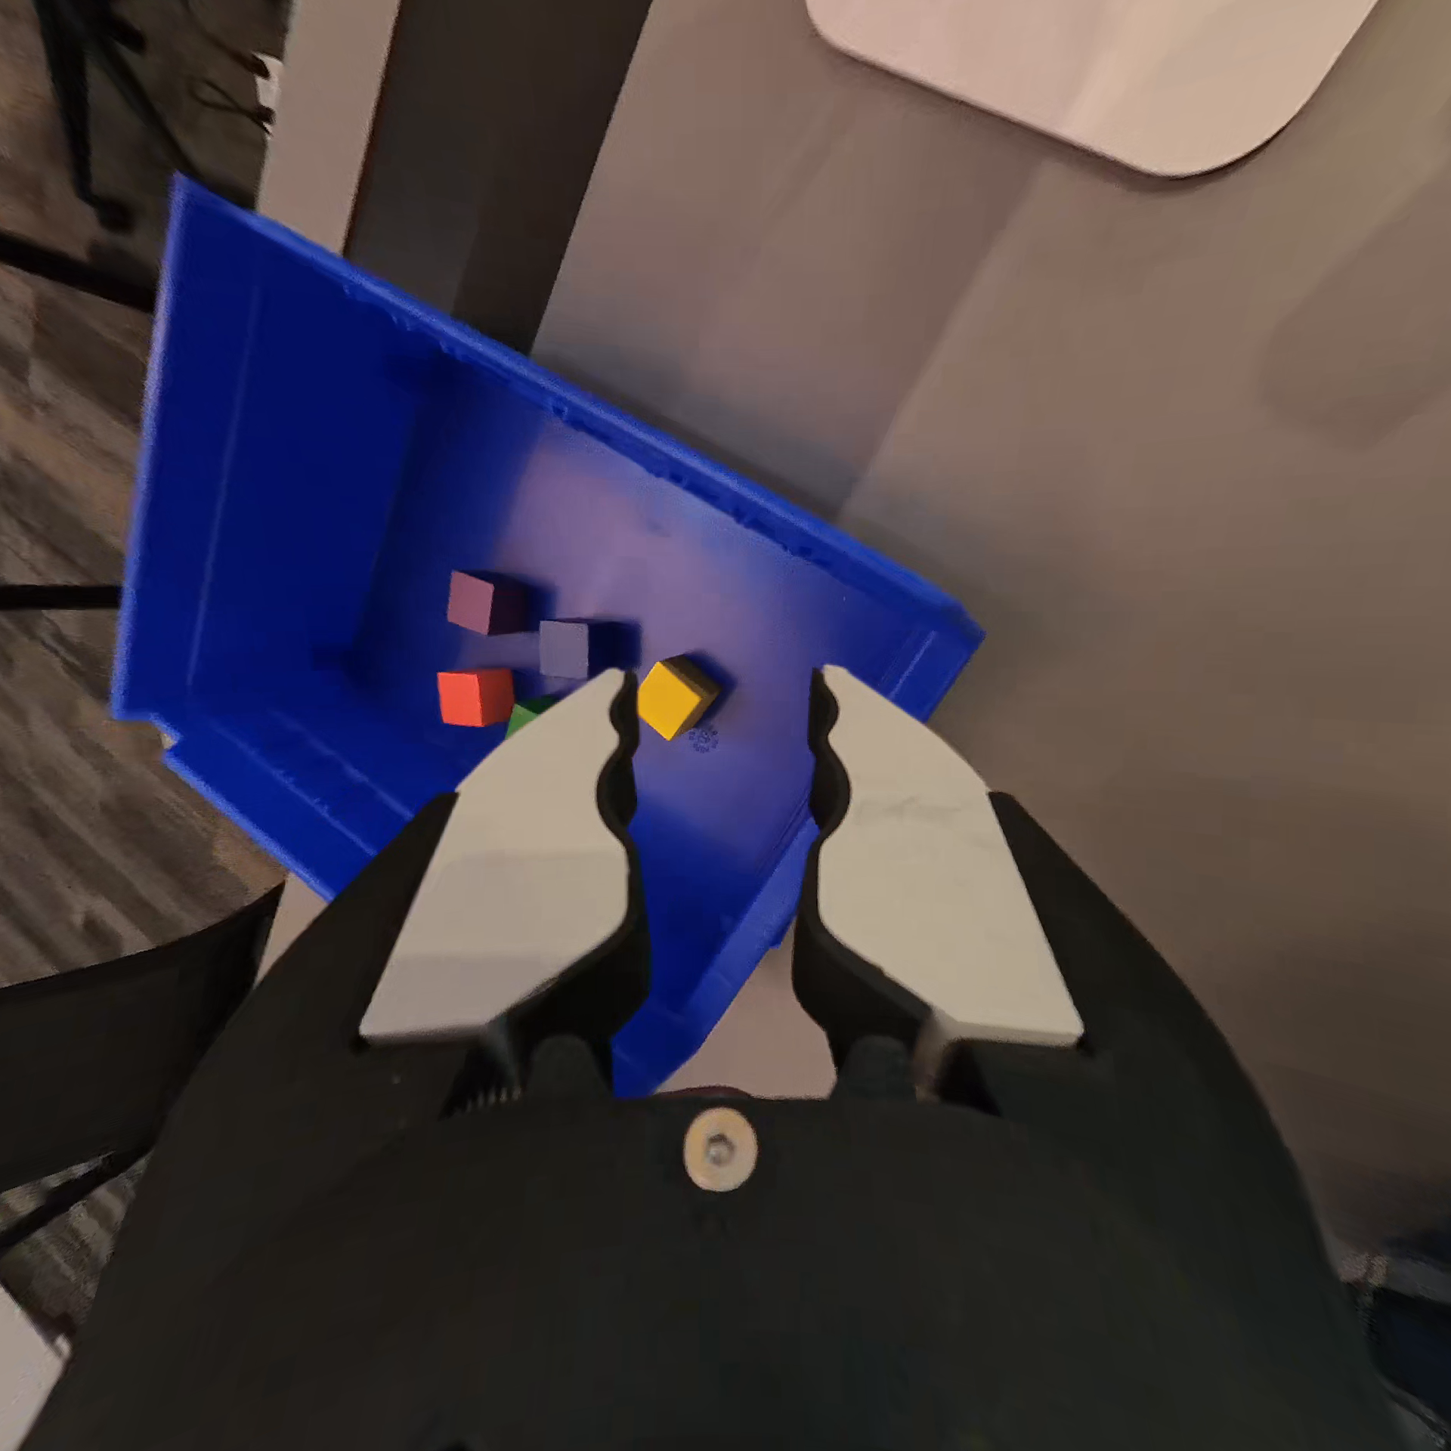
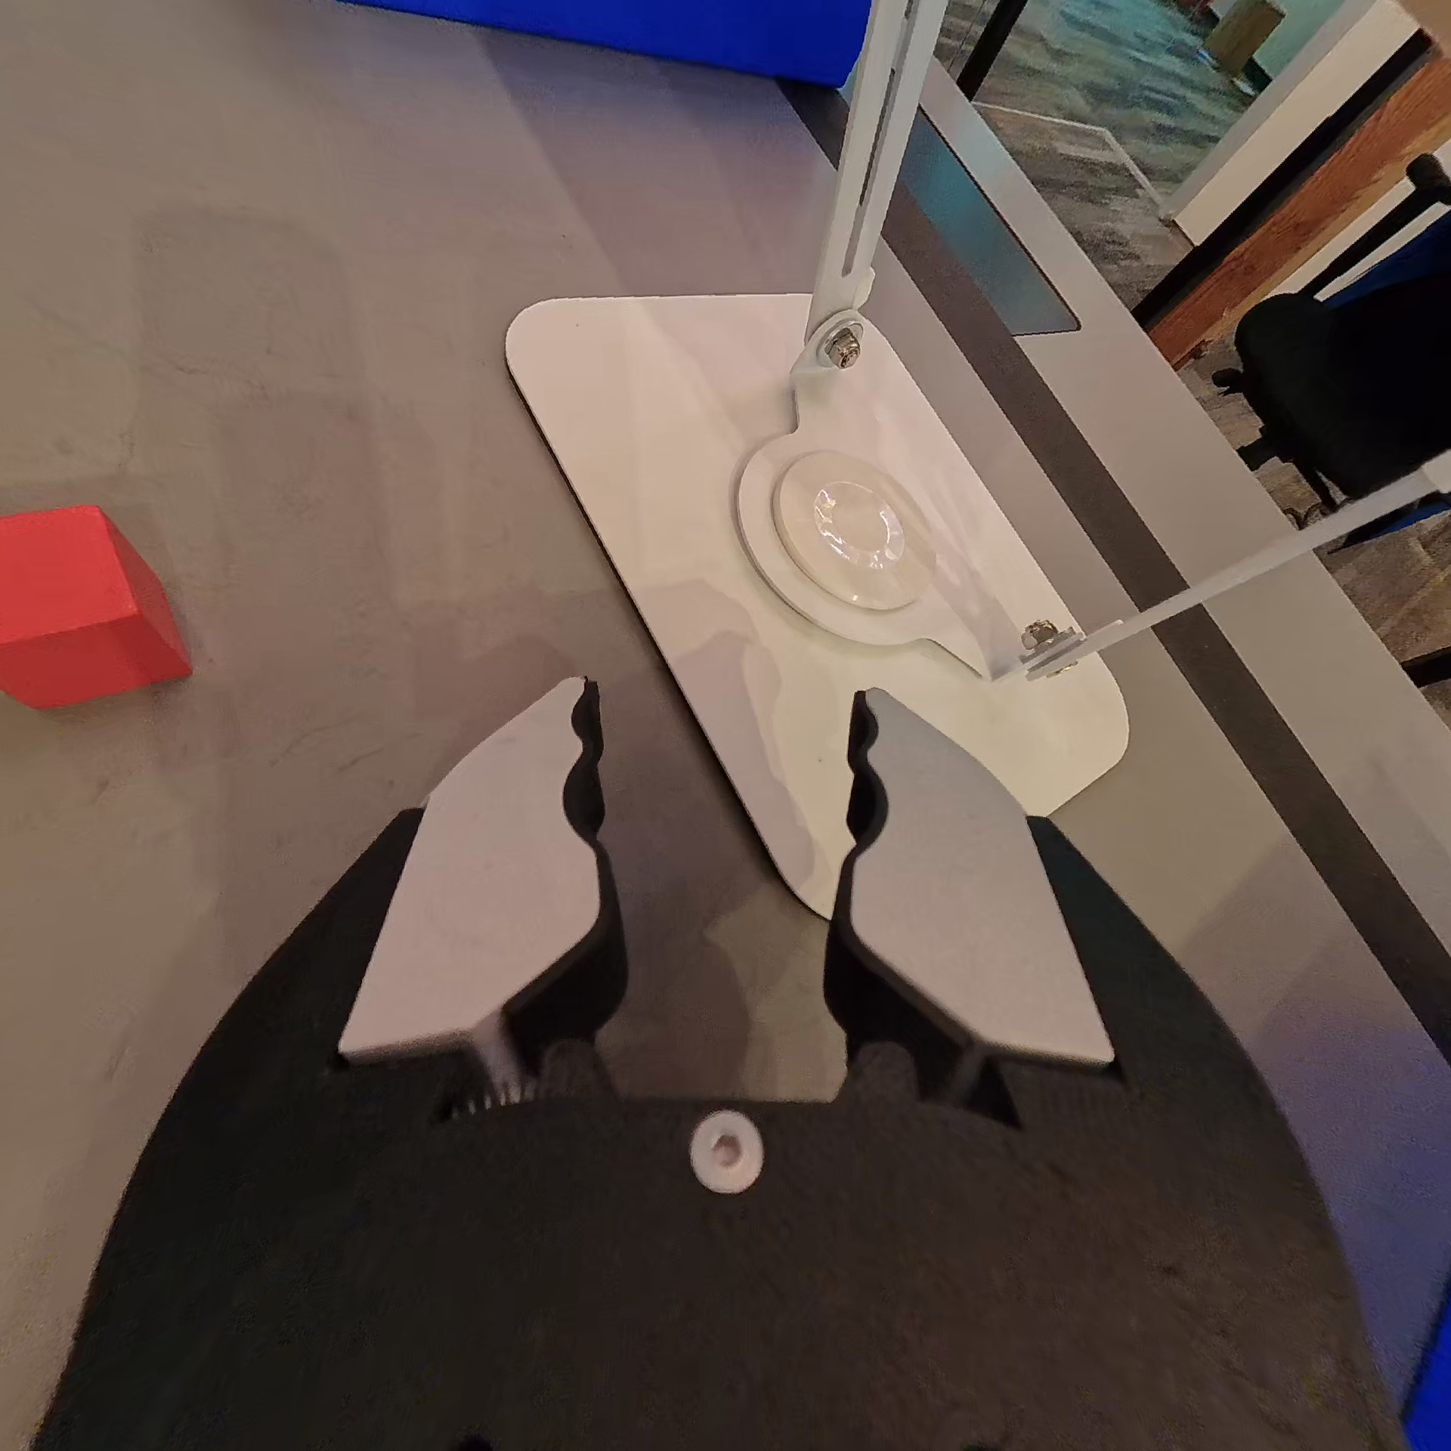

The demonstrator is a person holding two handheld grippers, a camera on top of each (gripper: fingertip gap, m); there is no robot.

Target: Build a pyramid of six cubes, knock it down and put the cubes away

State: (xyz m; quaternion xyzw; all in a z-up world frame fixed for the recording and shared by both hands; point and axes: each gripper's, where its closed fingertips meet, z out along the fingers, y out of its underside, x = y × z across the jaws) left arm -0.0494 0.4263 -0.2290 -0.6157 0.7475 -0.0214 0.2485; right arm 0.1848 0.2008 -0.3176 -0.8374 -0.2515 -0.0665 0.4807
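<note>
In the left wrist view the left gripper (image 1: 718, 683) hangs above the blue bin (image 1: 330, 440) with its jaws wide apart and nothing between the pads. Just beyond its fingertips a yellow cube (image 1: 674, 699) lies on the bin floor. Left of it are a green cube (image 1: 530, 713), half hidden by the finger, an orange-red cube (image 1: 473, 696), a grey-blue cube (image 1: 564, 648) and a purple cube (image 1: 479, 601).

The right wrist view shows none of these. Its right gripper (image 2: 722, 695) is also wide open and bare, over the grey table (image 2: 330, 330). A red cube (image 2: 78, 604) lies on the table at the left edge. Ahead stands a white stand base (image 2: 667, 408) with thin arms. Farther off are carpet and a black chair (image 2: 1350, 392).
</note>
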